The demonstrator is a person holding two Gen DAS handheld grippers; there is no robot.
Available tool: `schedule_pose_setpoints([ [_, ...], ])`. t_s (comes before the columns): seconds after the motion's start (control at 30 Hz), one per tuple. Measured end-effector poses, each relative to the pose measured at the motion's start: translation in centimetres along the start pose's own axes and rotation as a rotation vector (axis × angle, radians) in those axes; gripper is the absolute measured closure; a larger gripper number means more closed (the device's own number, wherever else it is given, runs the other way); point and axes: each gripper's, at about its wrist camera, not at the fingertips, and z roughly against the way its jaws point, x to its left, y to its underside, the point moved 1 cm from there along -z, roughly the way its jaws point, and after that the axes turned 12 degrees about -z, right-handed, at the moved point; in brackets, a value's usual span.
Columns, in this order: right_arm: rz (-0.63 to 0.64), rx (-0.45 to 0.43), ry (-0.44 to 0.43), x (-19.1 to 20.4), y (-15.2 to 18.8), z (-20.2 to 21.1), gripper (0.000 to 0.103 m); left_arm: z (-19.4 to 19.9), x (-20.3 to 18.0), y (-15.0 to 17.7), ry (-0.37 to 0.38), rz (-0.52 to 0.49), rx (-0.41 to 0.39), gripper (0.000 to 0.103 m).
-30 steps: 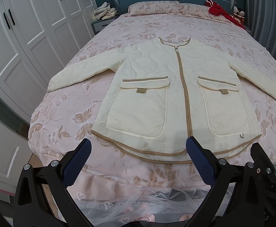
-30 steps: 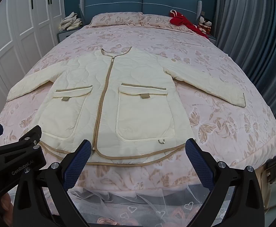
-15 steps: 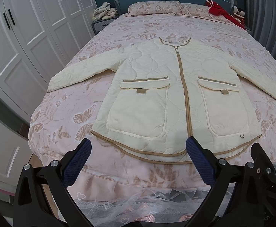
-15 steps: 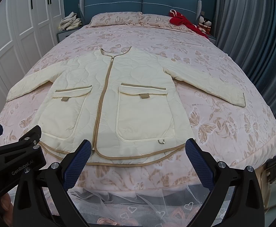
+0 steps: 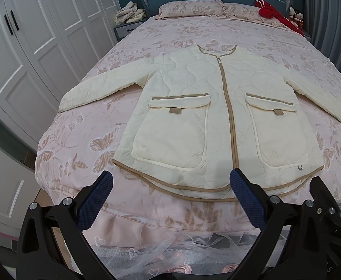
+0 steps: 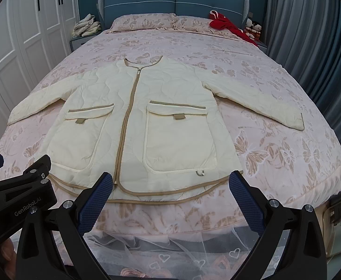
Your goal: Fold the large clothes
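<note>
Jacket: a cream quilted jacket [image 5: 217, 121] lies face up, zipped, flat on the bed [image 5: 81, 140], sleeves spread wide, hem nearest the foot edge; no fold made yet.
Left sleeve: the left sleeve [image 5: 105, 86] reaches toward the bed's side edge (a careless pull could drag it over the side).
Right sleeve: the right sleeve [image 6: 259, 102] lies well out from the body, so a fold started at the hem would likely leave it trailing.
Hem: the tan-trimmed hem [image 6: 165, 193] shows two layers; pinching only the top one would probably split front from back and skew the fold.
Padding: the quilting looks thick, so creases may spring back.
Left gripper: the left gripper [image 5: 170, 200] hangs over the foot of the bed, jaws spread, holding nothing.
Right gripper: the right gripper [image 6: 170, 200] is likewise spread and empty, close beside the left (they could knock together if both go for the hem).
Bedspread: the butterfly-print bedspread [image 6: 275, 154] may get nipped with the cloth.
</note>
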Motion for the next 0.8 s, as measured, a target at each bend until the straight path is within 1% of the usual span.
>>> schedule_pose_setpoints([
  [0.8,0.001,0.001,0.0,0.1,-0.06,-0.01,0.005,-0.03,0.12,0.02,0.0,0.001,0.0,0.005],
])
